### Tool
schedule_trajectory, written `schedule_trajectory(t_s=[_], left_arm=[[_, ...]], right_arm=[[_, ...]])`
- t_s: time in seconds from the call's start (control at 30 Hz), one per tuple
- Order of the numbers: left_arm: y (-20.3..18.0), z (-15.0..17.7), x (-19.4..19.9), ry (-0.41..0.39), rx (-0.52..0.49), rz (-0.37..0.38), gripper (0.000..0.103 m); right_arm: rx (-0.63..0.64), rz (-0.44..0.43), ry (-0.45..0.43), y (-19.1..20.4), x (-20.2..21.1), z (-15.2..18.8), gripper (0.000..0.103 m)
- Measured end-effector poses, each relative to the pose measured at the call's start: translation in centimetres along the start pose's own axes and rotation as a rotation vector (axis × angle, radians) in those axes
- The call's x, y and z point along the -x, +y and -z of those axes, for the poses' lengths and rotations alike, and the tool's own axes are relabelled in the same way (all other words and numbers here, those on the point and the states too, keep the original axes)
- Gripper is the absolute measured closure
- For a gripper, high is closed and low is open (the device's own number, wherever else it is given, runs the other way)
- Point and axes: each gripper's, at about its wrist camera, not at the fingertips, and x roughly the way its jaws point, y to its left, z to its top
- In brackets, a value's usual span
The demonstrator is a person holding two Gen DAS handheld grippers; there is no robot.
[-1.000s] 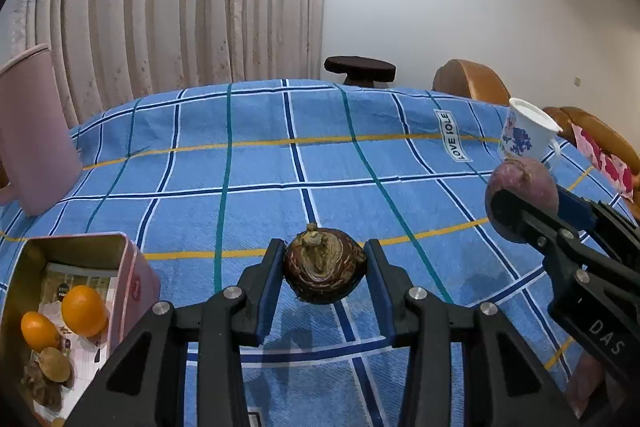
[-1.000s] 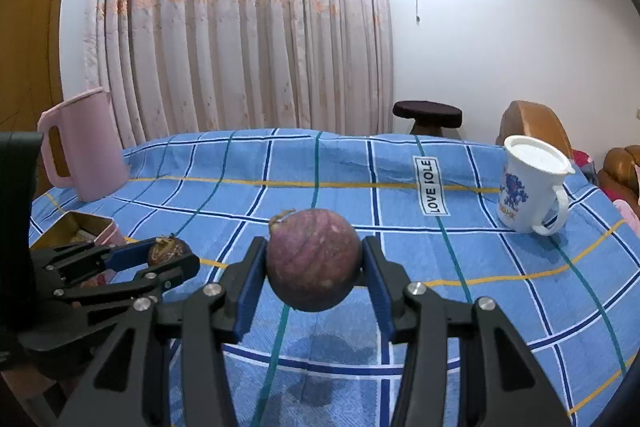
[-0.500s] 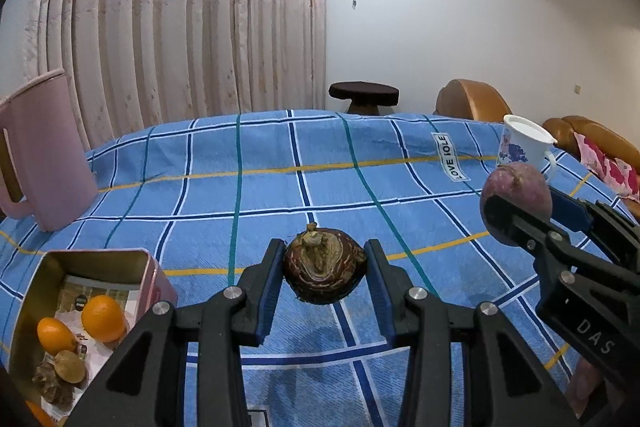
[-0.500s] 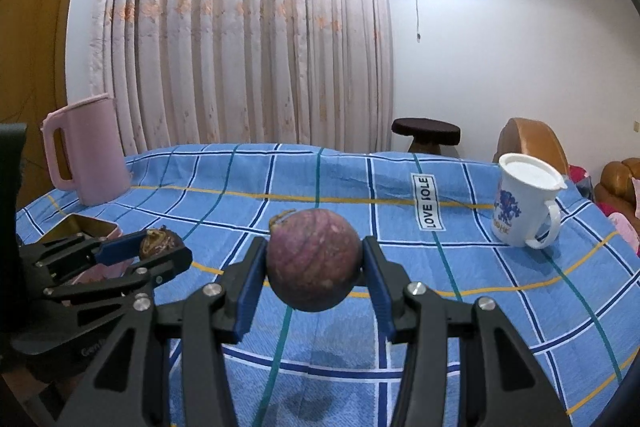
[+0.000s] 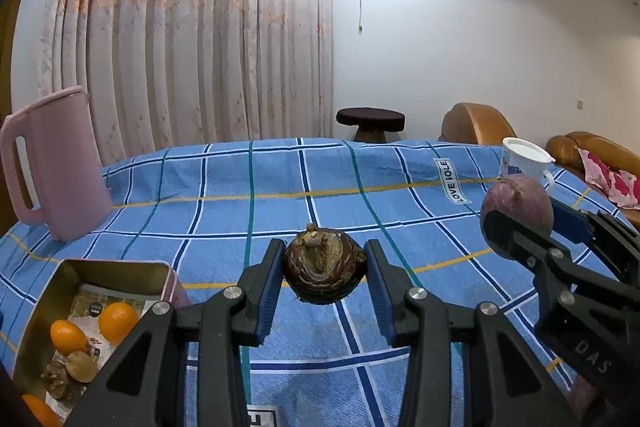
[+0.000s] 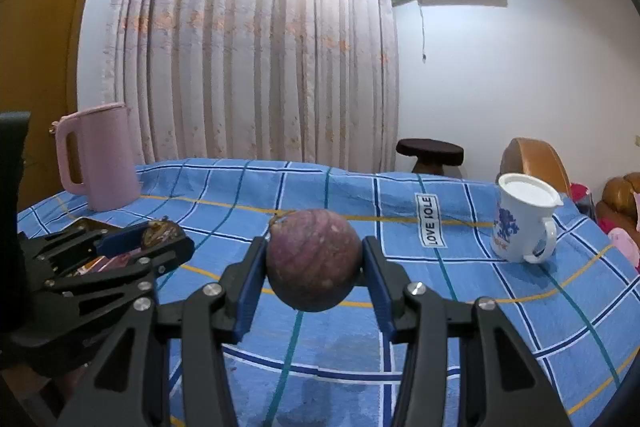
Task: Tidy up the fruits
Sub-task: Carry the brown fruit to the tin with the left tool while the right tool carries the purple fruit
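Woven checked tablecloth [image 5: 224, 219], shiny tin [image 5: 120, 277]

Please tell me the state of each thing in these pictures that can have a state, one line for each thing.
Left tongs: shut on the brown fruit, held above the cloth.
Right tongs: shut on the purple fruit, held above the cloth.
Tin box: open, oranges inside.
White mug: upright, lid on.
Pink jug: upright, lid closed.

Tin [image 5: 102, 269] partly cut off
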Motion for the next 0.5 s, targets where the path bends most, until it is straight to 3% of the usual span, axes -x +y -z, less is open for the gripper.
schedule_trajectory(t_s=[0.27, 0.5], left_arm=[[0.1, 0.0, 0.8, -0.034, 0.006, -0.003, 0.06], [0.4, 0.5, 1.3, -0.004, -0.003, 0.001, 0.06]], right_arm=[[-0.001, 0.003, -0.016, 0.2, 0.4, -0.1, 0.053], [-0.005, -0.014, 0.001, 0.3, 0.2, 0.0, 0.053]])
